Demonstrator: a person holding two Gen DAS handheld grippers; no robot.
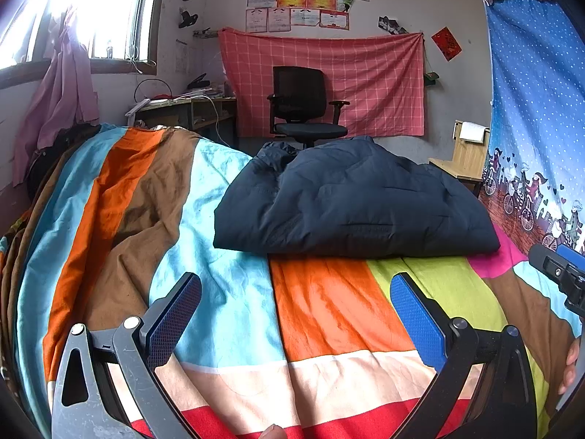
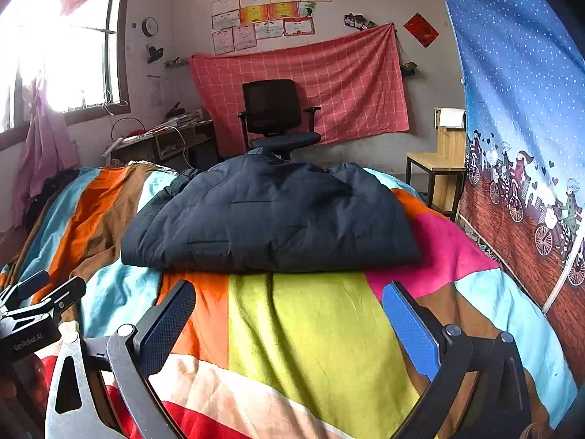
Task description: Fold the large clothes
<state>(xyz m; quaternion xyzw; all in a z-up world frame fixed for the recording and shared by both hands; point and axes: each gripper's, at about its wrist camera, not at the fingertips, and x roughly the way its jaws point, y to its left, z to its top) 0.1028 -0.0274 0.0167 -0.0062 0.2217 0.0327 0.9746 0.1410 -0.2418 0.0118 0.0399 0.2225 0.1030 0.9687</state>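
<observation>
A dark navy padded jacket lies folded into a thick bundle on a bed with a bright colour-block cover. My left gripper is open, its blue pads wide apart, hovering over the cover a short way in front of the jacket's near edge, holding nothing. My right gripper is also open and empty, just short of the jacket's front edge. Each gripper shows at the edge of the other's view: the right gripper and the left gripper.
A black office chair stands beyond the bed against a red checked cloth on the wall. A cluttered desk sits under the window at left. A blue patterned curtain hangs along the right, with a wooden stool beside it.
</observation>
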